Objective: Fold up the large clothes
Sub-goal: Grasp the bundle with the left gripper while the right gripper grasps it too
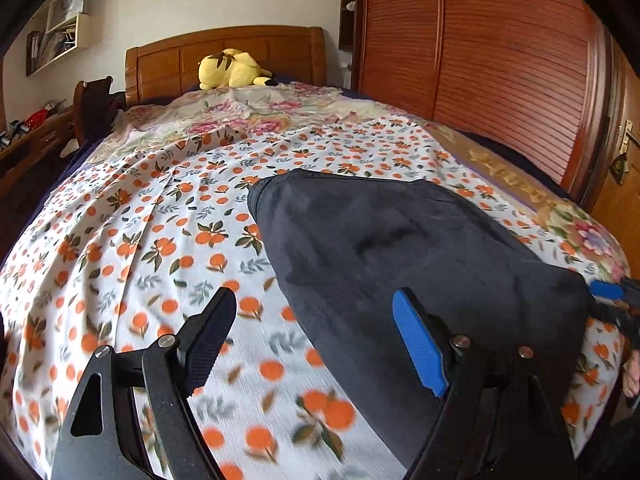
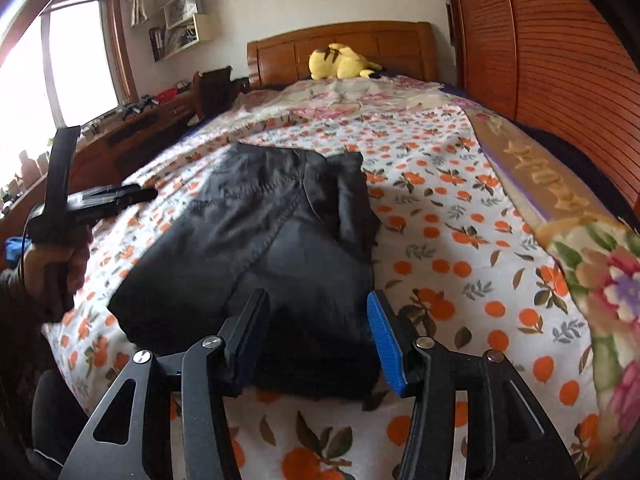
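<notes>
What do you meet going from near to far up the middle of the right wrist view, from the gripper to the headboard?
Right gripper → folded black garment → white bedsheet printed with oranges → pale floral quilt → yellow plush toy → wooden headboard.

My left tongs [image 1: 316, 340]: black, one pad blue. My right tongs [image 2: 318, 338]: same. Folded garment [image 2: 272, 240] black. Sheet [image 1: 120, 240] white, orange-fruit print, green leaves. Floral quilt [image 1: 248, 116] pink on cream at bed's head end. Plush toy [image 1: 230, 68] yellow. Headboard [image 2: 360, 46] brown wood.
</notes>
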Demonstrator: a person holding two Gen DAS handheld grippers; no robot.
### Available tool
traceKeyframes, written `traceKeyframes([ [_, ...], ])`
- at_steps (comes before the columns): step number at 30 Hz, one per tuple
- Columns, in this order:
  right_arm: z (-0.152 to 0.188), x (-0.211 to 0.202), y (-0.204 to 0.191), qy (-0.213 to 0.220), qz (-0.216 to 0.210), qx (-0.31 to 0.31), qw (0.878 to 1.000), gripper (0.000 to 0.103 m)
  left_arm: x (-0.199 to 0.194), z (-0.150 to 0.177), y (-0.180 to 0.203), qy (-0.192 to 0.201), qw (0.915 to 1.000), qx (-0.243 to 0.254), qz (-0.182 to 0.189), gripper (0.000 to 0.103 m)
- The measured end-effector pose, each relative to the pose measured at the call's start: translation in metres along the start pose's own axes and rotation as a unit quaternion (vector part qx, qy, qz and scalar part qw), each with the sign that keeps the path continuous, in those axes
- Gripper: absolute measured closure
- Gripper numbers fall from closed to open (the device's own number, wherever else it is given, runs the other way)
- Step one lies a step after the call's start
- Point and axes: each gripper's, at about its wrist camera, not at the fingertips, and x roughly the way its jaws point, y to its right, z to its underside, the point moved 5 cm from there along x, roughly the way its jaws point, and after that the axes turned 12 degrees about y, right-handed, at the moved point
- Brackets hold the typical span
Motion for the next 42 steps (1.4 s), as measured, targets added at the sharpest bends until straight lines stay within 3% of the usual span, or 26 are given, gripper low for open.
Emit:
traceKeyframes([
  [3, 0.005, 0.021, -0.003, -0.025, 0.014, -0.003, 1.000, 0.045, 0.022, -0.003, -0.009, -0.008, 0.9999, 0.007, -0.005, 0.022],
  [5, 0.010, 0.035, 0.000, -0.051, 0.024, 0.004, 0.998, 0.037, 0.036, -0.005, -0.015, -0.011, 0.9999, 0.010, -0.007, 0.022],
  [10, 0.017, 0.057, -0.005, -0.084, 0.018, 0.026, 0.996, 0.033, 0.066, -0.009, -0.032, -0.018, 0.9997, 0.008, -0.013, 0.022],
  [14, 0.014, 0.063, -0.010, -0.090, 0.008, 0.029, 0.995, 0.033, 0.088, -0.013, -0.040, -0.026, 0.9996, -0.007, 0.006, 0.022],
  [20, 0.017, 0.075, -0.009, -0.093, 0.004, 0.031, 0.995, 0.033, 0.114, -0.018, -0.029, -0.034, 0.9989, 0.028, 0.011, 0.022],
  [31, 0.023, 0.079, 0.000, -0.091, -0.012, 0.049, 0.995, 0.034, 0.151, -0.017, -0.031, -0.059, 0.9977, -0.026, 0.020, 0.023],
  [32, 0.023, 0.079, 0.000, -0.092, -0.015, 0.054, 0.994, 0.034, 0.153, -0.017, -0.033, -0.063, 0.9965, -0.047, 0.029, 0.027],
  [33, 0.024, 0.079, 0.001, -0.092, -0.019, 0.060, 0.994, 0.035, 0.154, -0.017, -0.033, -0.069, 0.9933, -0.076, 0.054, 0.041],
  [35, 0.023, 0.081, 0.002, -0.094, -0.029, 0.070, 0.993, 0.042, 0.157, -0.018, -0.033, -0.076, 0.9911, -0.092, 0.059, 0.051],
  [36, 0.023, 0.081, 0.001, -0.092, -0.041, 0.077, 0.992, 0.048, 0.157, -0.019, -0.030, -0.078, 0.9913, -0.088, 0.060, 0.063],
  [37, 0.022, 0.081, -0.001, -0.091, -0.053, 0.084, 0.991, 0.062, 0.157, -0.019, -0.026, -0.080, 0.9915, -0.083, 0.061, 0.073],
  [38, 0.020, 0.081, -0.003, -0.087, -0.062, 0.087, 0.990, 0.073, 0.156, -0.021, -0.021, -0.082, 0.9928, -0.067, 0.055, 0.077],
  [40, 0.016, 0.078, -0.004, -0.074, -0.065, 0.082, 0.992, 0.082, 0.150, -0.027, -0.011, -0.081, 0.9953, -0.037, 0.038, 0.088],
  [42, 0.007, 0.069, -0.002, -0.047, -0.073, 0.086, 0.993, 0.086, 0.140, -0.037, -0.001, -0.073, 0.9972, -0.005, 0.015, 0.090],
])
